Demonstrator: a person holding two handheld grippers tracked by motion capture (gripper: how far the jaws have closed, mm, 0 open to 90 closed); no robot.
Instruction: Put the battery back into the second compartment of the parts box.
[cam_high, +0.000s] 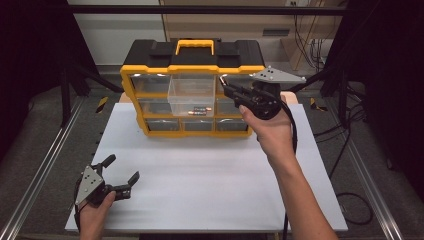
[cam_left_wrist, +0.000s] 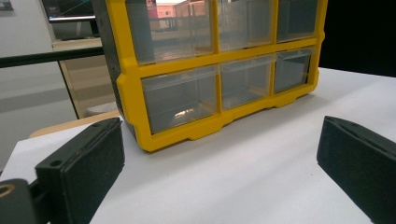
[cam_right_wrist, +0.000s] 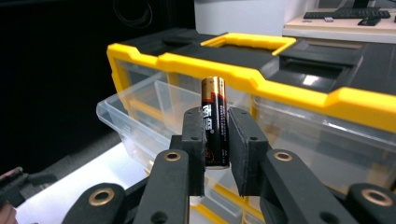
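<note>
Currently the right hand-held gripper (cam_right_wrist: 215, 140) pinches 1 battery (cam_right_wrist: 215, 122) between its 2 pads. Battery stands upright in the right gripper view, gold cap on top, black and red label facing the camera, lower end just below the pads. In the high view the right hand-held gripper (cam_high: 226, 86) is held up at the right side of the organizer (cam_high: 192, 69), beside the pulled-out drawer (cam_high: 191, 94).

Drawer is clear plastic, middle column, sticking out toward the person. 2 batteries (cam_high: 200, 112) lie on its floor near the front wall.

Organizer: yellow frame, black top, yellow handle, clear drawers in 3 columns. It stands at the far edge of the white tabletop (cam_high: 200, 185).

Left hand-held gripper (cam_high: 120, 170) rests low on the tabletop at near left, jaws spread wide, nothing between them. Its own view looks at the organizer's lower left corner (cam_left_wrist: 140, 135).
</note>
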